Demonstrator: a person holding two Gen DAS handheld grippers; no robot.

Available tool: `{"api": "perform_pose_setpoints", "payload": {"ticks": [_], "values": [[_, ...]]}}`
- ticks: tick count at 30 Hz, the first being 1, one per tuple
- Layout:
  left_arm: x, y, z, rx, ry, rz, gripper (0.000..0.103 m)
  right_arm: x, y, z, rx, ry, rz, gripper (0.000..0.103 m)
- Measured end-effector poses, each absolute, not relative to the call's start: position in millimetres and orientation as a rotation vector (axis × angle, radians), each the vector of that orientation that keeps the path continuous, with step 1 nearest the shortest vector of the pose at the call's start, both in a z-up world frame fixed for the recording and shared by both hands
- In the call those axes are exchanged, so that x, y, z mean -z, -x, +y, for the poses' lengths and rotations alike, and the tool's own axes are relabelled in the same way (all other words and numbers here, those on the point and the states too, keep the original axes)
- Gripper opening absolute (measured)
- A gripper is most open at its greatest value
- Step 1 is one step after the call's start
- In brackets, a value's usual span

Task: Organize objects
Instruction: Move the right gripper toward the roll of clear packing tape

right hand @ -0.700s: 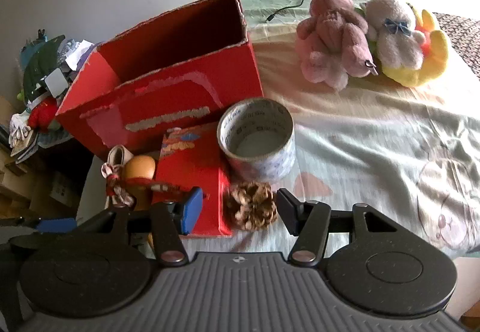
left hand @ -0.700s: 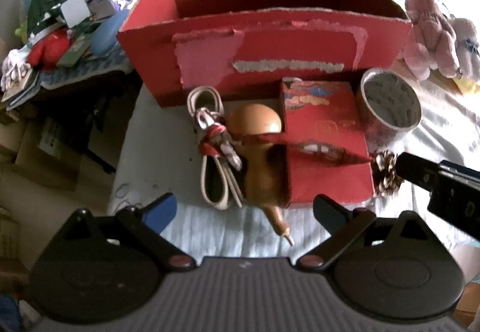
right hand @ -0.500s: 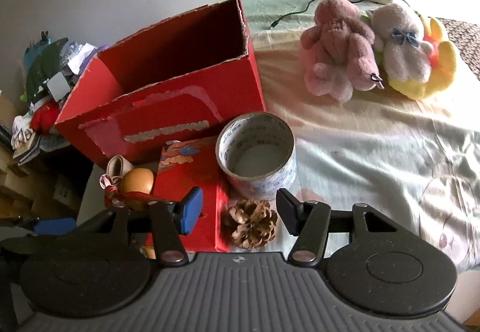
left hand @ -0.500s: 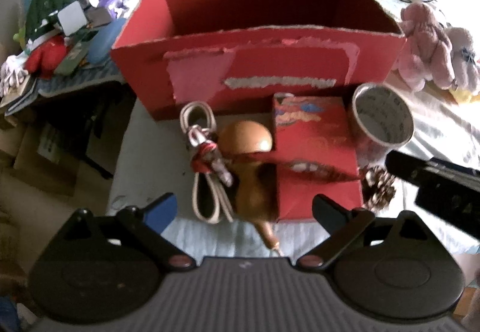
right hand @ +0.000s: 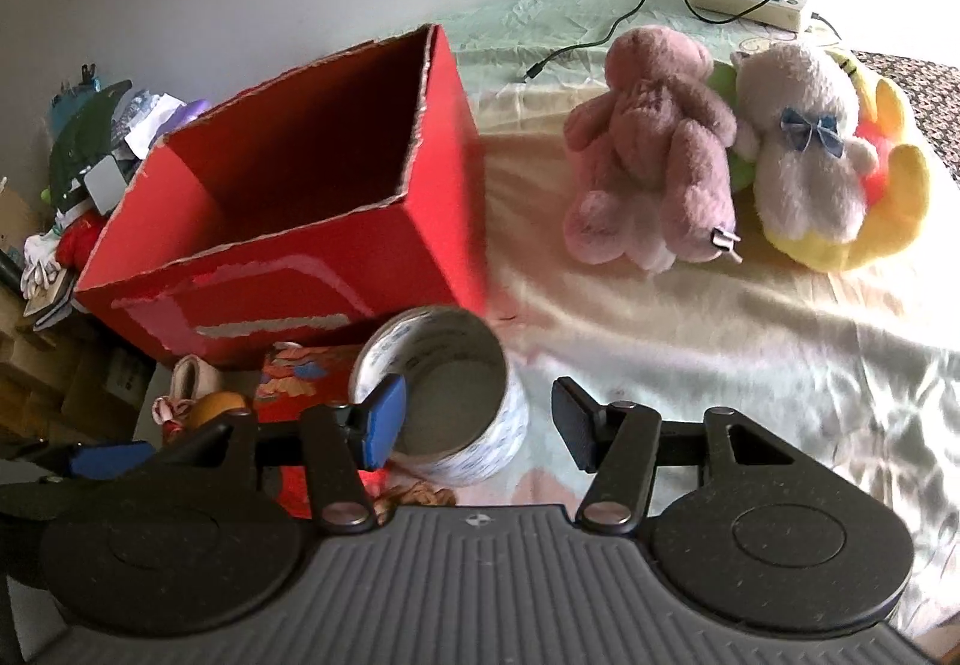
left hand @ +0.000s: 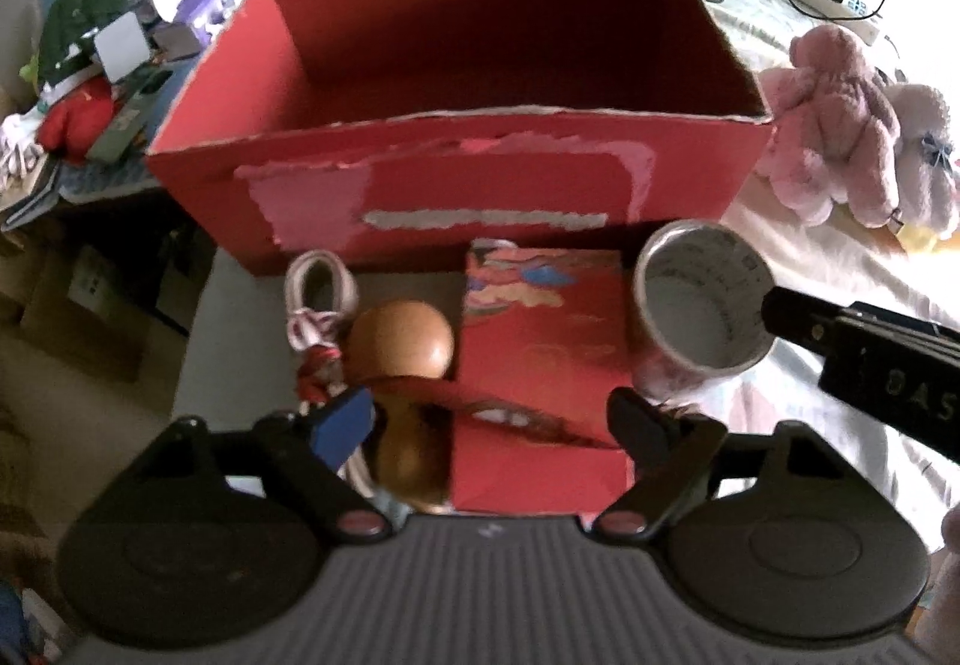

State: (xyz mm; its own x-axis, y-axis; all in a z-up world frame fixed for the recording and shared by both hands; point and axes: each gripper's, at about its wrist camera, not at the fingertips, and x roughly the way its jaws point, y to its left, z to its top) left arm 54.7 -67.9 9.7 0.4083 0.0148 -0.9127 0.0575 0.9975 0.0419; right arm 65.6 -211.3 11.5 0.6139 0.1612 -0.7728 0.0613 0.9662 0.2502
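Both claws (spread wide) moved closer to the tape roll.

Left wrist view close, looking steeply down at red box, right view shallower from its right, sharing tape roll

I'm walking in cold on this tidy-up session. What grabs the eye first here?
The big open red cardboard box dominates, standing empty behind a row of small items: a wooden gourd, a flat red packet and a roll of tape. To its right, plush toys lie on the pale sheet. Both grippers, left and right, hover open over the row.
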Motion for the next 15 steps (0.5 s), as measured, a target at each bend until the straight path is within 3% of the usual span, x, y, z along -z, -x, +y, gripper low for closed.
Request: {"api": "perform_pose_setpoints", "payload": {"ticks": [5,15], "values": [[-7,-61,-74,0.064,0.014,1.194,0.067,-5,-75,-223,-0.092,-0.255,0.935,0.053],[-2,-71,-92,0.146,0.088,1.205,0.053,18,-96,-235,-0.147,-0.246,0.961,0.044]]}}
